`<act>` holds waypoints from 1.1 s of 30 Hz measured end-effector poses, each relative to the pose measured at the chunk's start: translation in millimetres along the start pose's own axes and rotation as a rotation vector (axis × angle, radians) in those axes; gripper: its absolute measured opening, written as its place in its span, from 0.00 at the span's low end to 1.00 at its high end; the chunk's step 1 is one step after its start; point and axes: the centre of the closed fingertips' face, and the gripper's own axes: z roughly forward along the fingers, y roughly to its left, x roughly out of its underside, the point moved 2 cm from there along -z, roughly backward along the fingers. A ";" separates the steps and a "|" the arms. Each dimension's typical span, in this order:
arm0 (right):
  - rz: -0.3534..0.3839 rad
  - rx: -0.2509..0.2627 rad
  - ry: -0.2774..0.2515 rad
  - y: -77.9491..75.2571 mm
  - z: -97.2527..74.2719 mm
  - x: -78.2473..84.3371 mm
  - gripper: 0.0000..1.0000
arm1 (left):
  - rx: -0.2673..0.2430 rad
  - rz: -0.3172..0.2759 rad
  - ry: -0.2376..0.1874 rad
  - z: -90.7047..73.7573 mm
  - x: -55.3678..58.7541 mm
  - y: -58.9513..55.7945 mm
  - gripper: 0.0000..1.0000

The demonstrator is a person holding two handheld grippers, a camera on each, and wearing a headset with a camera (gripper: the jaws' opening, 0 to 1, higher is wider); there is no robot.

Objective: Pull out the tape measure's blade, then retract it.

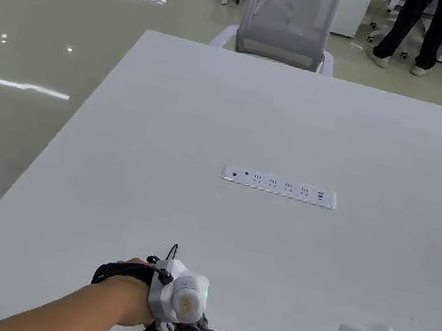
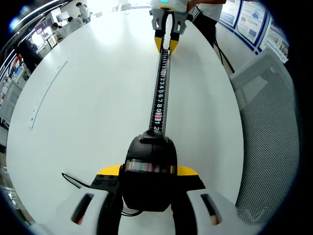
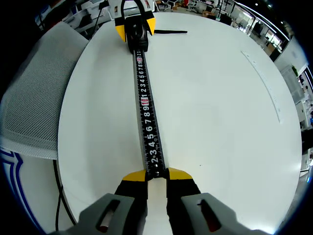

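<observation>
The left gripper is clenching the black tape measure case at the bottom centre of the left gripper view, its yellow-tipped jaws pressing on either side of the case. The blade is standing pulled out, running from the case at the top of the right gripper view straight down to the bottom centre. There the right gripper is pinching the blade's end between closed jaws. In the head view both grippers are sitting along the bottom edge, the left one at lower centre and the right one at lower right, with the numbered blade stretching between them over the white surface. A white power strip is lying mid-frame, well apart from the grippers, and a mesh chair is standing at the top edge.
</observation>
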 end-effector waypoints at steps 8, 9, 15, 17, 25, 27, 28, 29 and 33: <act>0.032 -0.004 -0.046 1.0 0.1 -1.2 0.13 | 0.001 0.004 -0.002 0.2 0.0 -0.1 0.34; 0.031 -0.004 -0.049 1.0 0.1 -1.3 0.13 | 0.001 0.005 -0.003 0.3 -0.2 0.0 0.34; 0.003 -0.009 -0.051 1.6 0.8 -2.0 0.14 | 0.004 0.008 0.003 -0.6 0.4 -1.2 0.34; -0.003 -0.007 -0.053 2.0 0.4 -2.2 0.15 | 0.004 0.008 0.003 -1.0 0.4 -1.4 0.34; -0.026 0.032 -0.084 2.7 -2.6 -2.8 0.17 | 0.005 0.003 -0.001 -0.3 0.7 -1.4 0.34; -0.008 0.046 -0.099 2.3 -3.1 -3.1 0.22 | 0.007 0.002 -0.002 0.5 0.9 -1.0 0.34; 0.004 0.052 -0.101 1.4 -2.9 -2.6 0.28 | 0.008 0.002 -0.001 0.5 0.8 -1.0 0.34; 0.017 0.061 -0.104 0.2 -2.8 -1.9 0.32 | 0.009 0.003 0.000 0.3 0.8 -1.1 0.34; 0.051 0.098 -0.138 -5.5 -6.2 -3.8 0.48 | 0.011 0.005 0.002 0.5 0.9 -1.0 0.34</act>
